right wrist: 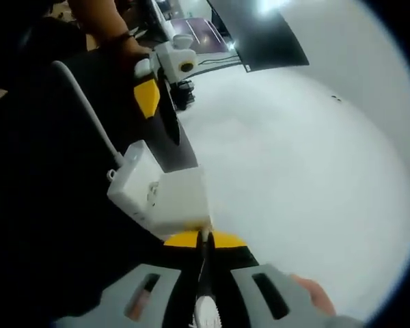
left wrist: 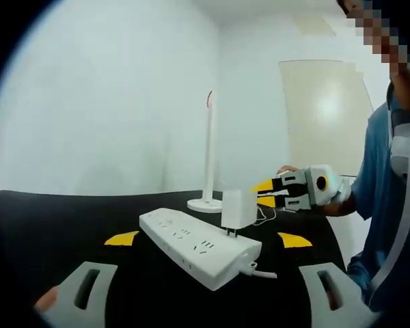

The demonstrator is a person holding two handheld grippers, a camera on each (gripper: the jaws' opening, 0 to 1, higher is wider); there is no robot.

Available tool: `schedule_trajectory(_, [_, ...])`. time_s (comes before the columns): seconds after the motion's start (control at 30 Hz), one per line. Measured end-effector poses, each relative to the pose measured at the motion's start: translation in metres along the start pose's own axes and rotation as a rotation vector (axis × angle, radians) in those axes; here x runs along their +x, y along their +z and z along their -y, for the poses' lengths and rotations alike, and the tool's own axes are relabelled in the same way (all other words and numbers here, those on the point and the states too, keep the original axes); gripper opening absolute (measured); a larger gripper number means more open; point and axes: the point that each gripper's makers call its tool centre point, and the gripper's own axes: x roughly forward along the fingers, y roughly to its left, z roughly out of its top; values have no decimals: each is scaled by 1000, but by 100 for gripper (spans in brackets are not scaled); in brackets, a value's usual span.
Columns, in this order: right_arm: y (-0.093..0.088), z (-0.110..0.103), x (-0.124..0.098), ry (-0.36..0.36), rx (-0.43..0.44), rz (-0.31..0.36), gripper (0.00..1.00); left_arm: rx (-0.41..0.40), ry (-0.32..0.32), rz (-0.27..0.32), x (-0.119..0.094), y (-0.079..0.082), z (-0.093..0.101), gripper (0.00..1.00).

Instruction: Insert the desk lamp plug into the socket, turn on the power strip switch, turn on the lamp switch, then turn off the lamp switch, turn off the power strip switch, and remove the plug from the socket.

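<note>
Standing plug [left wrist: 238, 210] occupying power strip [left wrist: 199, 247] socket.

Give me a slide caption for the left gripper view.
Right gripper holds the lamp plug over the power strip.

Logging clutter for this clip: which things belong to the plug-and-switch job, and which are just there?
Job:
- power strip
- plug, standing on the strip, near the right gripper
- desk lamp
- left gripper, open

Just there:
- black table
- pale panel against the wall
</note>
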Motion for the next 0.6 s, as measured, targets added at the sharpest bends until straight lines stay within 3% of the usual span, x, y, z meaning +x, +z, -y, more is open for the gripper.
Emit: schedule_trajectory(0.6, [-3,16,11,-38,8,-18,6,-1,-1,6,0,1,1,75])
